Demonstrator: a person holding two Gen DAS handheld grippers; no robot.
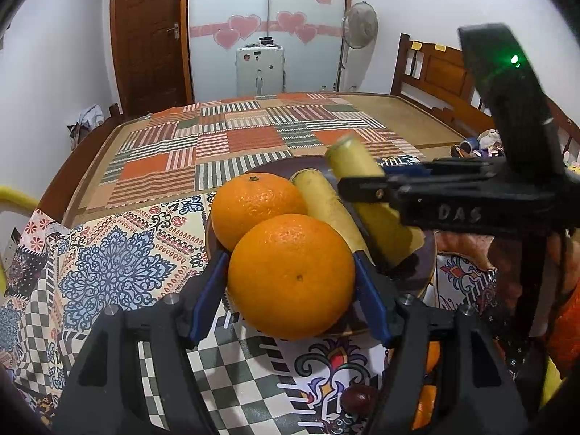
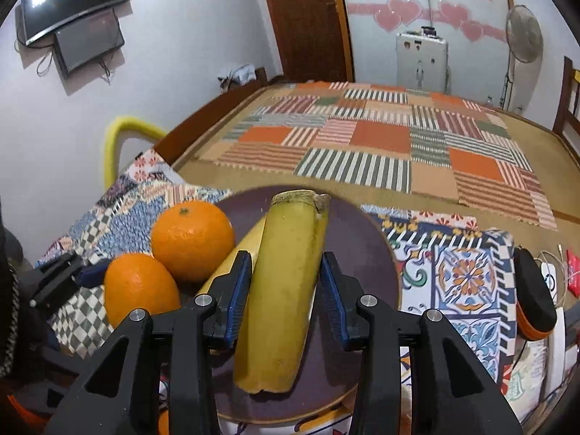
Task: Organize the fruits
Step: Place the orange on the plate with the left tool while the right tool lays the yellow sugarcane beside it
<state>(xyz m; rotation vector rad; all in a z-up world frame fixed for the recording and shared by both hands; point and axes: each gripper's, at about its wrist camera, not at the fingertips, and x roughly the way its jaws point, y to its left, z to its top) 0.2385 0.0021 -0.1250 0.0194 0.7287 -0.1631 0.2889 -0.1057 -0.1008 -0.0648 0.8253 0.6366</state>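
Note:
My left gripper (image 1: 290, 255) is shut on a large orange (image 1: 291, 275), its blue pads against both sides, at the near rim of a dark round plate (image 1: 279, 165). From the right wrist view that orange (image 2: 139, 290) sits at the plate's left edge. A second orange (image 1: 257, 210) lies on the plate behind it. My right gripper (image 2: 286, 255) is shut on a cut yellow banana piece (image 2: 282, 290), which is tilted with its near end low over the plate (image 2: 362, 246). Another banana piece (image 2: 239, 250) lies between that one and the second orange (image 2: 192, 241).
The plate rests on a patterned cloth (image 1: 119, 268) at the near end of a wide surface covered by a striped patchwork mat (image 2: 380, 145). A small dark red fruit (image 1: 359, 397) lies on the cloth below my left gripper. A black and orange case (image 2: 534, 297) lies at the right.

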